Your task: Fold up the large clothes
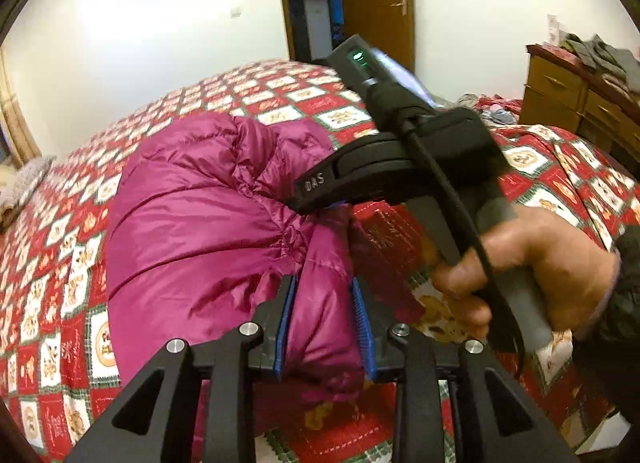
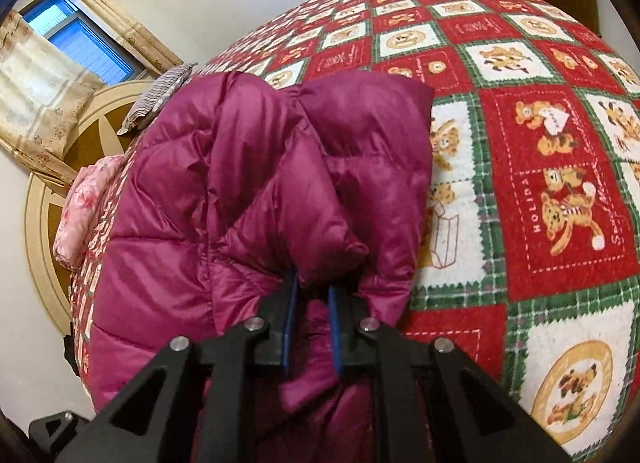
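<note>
both grippers (image 1: 324, 295) (image 2: 312, 295) pinch jacket (image 1: 192, 223), seemingly raised.

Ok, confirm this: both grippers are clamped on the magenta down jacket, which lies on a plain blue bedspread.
Not quite. Both the left gripper and right gripper do clamp the magenta down jacket, but the bedspread is a red, green and white teddy-bear patchwork, as the right wrist view shows.

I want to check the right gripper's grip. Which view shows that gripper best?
The left wrist view: it shows the whole right gripper from outside, clamped on the jacket, with the hand on its handle. The right wrist view shows only its own fingers from behind, pinching a jacket fold.
</note>
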The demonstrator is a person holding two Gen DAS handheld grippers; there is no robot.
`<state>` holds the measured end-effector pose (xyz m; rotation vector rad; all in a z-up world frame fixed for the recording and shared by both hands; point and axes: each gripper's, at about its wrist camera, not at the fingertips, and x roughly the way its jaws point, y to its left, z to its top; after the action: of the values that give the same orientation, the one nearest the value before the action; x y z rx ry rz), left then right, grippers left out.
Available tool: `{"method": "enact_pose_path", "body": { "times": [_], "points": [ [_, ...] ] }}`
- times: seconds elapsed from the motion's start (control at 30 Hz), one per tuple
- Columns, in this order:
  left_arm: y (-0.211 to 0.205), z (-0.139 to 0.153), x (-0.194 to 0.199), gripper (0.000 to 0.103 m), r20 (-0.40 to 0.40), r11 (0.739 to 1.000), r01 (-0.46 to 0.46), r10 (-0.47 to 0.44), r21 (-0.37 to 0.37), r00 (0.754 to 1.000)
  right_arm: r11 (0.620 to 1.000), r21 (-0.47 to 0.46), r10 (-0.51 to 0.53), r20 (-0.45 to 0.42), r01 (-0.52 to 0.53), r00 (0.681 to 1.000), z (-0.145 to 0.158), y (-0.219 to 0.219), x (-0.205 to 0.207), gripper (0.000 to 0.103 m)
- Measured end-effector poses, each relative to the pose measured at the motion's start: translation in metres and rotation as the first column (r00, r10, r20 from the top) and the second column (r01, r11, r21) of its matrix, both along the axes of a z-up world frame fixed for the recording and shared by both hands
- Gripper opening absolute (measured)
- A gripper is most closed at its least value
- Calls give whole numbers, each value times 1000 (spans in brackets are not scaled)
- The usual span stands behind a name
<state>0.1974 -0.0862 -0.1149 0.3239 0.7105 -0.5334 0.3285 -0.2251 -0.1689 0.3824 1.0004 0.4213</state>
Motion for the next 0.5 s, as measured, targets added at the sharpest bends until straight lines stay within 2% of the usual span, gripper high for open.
{"method": "enact_pose_path", "body": {
  "times": [0.07,0.13,0.23,0.37,0.43,0.5],
  "points": [
    [2,0,-9,32,40,1000,7,-8,7,999,1000,23,-9,-8,10,1000,-2,-3,1,14],
    [7,2,-16,33,50,999,24,-23,-24,999,999,37,-11,-11,12,1000,-3,-5,1,14],
    [22,8,-19,33,38,993,57,-53,-99,998,998,53,-14,-10,14,1000,-6,-12,-1,14],
    [59,17,-21,34,17,972,106,-105,-210,994,997,80,-15,-11,16,1000,-9,-18,-4,14],
    [78,25,-15,34,11,962,82,-82,-260,997,994,104,-21,-19,23,1000,-11,-21,-6,14],
    [90,32,5,34,20,965,12,-7,-263,1000,993,117,-20,-19,22,1000,-12,-24,-9,14]
  ]
}}
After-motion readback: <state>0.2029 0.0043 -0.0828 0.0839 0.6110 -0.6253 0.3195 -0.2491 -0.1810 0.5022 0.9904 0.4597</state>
